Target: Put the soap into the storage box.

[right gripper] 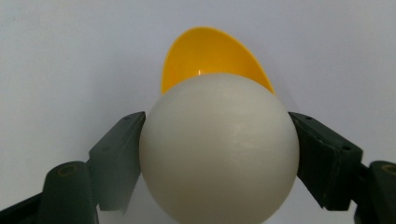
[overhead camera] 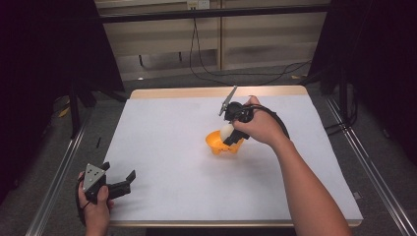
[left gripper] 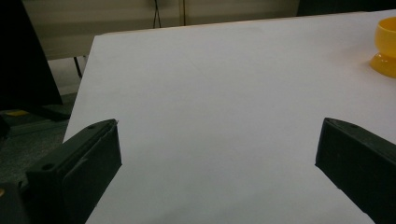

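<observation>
My right gripper [overhead camera: 229,136] is shut on a white egg-shaped ball [overhead camera: 226,131], holding it just over a yellow cup [overhead camera: 220,145] near the middle of the table. In the right gripper view the white ball [right gripper: 219,147] sits pressed between both black jaws, with the yellow cup [right gripper: 205,53] behind and below it. My left gripper [overhead camera: 125,180] rests at the table's near left corner, open, nothing between its jaws. From the left gripper view the yellow cup [left gripper: 385,46] stands at the far right.
The table [overhead camera: 162,147] carries a white sheet with a wooden edge at the far side. Black cables trail on the floor beyond the table. Metal rails run along both sides of it.
</observation>
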Demonstrator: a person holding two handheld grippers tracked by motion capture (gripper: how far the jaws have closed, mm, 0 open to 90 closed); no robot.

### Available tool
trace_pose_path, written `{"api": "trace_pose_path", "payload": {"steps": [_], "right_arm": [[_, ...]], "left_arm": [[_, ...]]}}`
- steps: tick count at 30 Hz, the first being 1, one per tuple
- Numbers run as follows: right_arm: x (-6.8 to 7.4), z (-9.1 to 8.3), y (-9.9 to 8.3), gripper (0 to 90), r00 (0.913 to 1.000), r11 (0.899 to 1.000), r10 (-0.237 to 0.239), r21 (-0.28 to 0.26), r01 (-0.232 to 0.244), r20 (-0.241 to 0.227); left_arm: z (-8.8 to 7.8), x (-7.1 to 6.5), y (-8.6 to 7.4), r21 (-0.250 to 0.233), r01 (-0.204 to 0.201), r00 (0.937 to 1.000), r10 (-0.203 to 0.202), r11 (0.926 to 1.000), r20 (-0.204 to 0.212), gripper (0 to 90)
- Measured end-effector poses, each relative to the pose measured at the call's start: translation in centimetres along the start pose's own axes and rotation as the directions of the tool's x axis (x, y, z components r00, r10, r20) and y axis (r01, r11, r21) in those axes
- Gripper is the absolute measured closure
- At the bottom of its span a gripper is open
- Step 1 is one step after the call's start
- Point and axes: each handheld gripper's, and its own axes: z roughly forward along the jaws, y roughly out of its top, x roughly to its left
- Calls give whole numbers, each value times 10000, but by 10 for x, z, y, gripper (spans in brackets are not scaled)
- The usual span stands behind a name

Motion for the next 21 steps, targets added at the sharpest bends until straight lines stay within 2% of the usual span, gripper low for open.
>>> {"api": "trace_pose_path", "payload": {"steps": [9,21], "right_arm": [[1,11,9,229,9998,9997,-116,197,118,-132],[-2,16,8,229,9999,9995,-122,291,124,-96]], "left_arm": [[0,0,0,-20,18,10000,-18,10000,-7,0],[0,0,0,-11,56,10000,-56,10000,27,0]]}}
